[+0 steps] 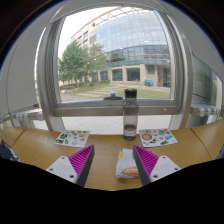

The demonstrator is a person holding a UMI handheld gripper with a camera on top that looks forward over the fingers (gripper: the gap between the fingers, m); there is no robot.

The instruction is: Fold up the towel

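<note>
No towel shows in this view. My gripper (112, 165) hangs above a wooden table (40, 150), its two fingers spread wide with the magenta pads (84, 160) facing each other. A small folded packet with orange print (126, 165) lies flat on the table between the fingers, close to the right pad, with a wide gap to the left one. Nothing is held.
A dark bottle with a black lid (130, 113) stands beyond the fingers at the table's far edge by the window. Colourful printed sheets lie at the left (72, 138) and at the right (157, 137). Buildings and trees show outside.
</note>
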